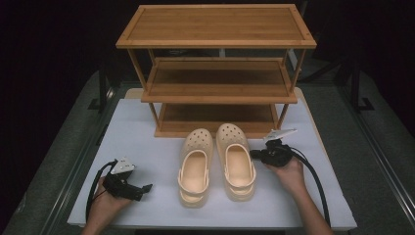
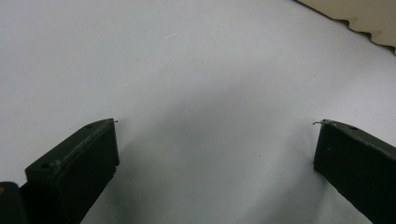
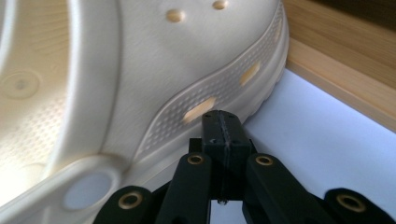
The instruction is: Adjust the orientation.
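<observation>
Here, the scene by its parts, each placed against the pair of clogs:

Clogs: a cream pair of clogs [image 1: 217, 164] stands side by side, toes toward the wooden shoe rack [image 1: 217, 68], heels toward the person, on the white-covered desk [image 1: 147, 132].

Right clog: the right clog [image 1: 236, 159] sits just in front of the rack's lowest shelf; its perforated side wall [image 3: 187, 84] fills much of the right gripper view.

Right tongs: the right tongs [image 1: 254, 154], held in the person's right hand [image 1: 288, 171], lie level at the right clog's outer side, jaws pressed together with nothing between them; the tip [image 3: 223, 128] is at the clog's side band, contact cannot be told.

Left tongs: the left tongs [image 1: 147, 187], in the left hand [image 1: 105, 200], rest well apart from the left clog [image 1: 195, 166], on its outer side, jaws spread wide over bare desk.

Rack: three bamboo tiers stand directly beyond the clogs' toes.
</observation>
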Tool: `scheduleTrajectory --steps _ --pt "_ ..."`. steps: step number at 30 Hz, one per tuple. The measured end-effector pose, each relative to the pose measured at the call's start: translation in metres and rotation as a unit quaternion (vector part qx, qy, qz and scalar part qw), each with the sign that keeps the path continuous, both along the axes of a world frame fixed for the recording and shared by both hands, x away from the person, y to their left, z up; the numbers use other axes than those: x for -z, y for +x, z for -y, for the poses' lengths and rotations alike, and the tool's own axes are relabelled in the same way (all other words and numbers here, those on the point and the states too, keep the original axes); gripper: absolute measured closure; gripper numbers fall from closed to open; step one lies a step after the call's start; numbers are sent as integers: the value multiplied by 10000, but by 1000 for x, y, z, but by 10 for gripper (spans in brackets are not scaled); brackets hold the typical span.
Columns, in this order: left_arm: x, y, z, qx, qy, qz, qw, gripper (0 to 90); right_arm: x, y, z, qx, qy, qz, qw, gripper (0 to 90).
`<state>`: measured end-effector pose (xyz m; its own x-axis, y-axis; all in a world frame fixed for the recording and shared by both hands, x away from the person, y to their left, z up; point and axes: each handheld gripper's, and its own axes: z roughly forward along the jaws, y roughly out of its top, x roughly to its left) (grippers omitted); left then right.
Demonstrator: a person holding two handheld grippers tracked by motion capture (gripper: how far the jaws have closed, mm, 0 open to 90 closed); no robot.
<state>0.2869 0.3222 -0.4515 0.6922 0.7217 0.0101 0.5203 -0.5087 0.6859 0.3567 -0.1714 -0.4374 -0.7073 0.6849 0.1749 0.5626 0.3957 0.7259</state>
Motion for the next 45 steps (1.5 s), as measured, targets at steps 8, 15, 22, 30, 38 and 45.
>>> scheduleTrajectory --steps 8,15,22,30,38,45 --pt "0 0 0 3 1 -5 10000 0 -2 -9 -8 -187 35 -5 9998 899" --pt "0 0 0 3 5 -4 10000 0 -3 -21 -17 -482 10 -29 9988 899" --pt "0 0 0 1 -2 -8 10000 0 -6 -33 -25 -597 -37 -54 9982 898" --pt "0 0 0 3 0 -6 10000 0 -8 -38 -15 -297 38 -138 9995 785" --pt "0 0 0 0 8 1 10000 0 -10 -48 2 61 96 -229 9997 549" --pt "-1 -1 0 -3 15 6 10000 0 -10 -61 12 206 -51 -178 9996 424"
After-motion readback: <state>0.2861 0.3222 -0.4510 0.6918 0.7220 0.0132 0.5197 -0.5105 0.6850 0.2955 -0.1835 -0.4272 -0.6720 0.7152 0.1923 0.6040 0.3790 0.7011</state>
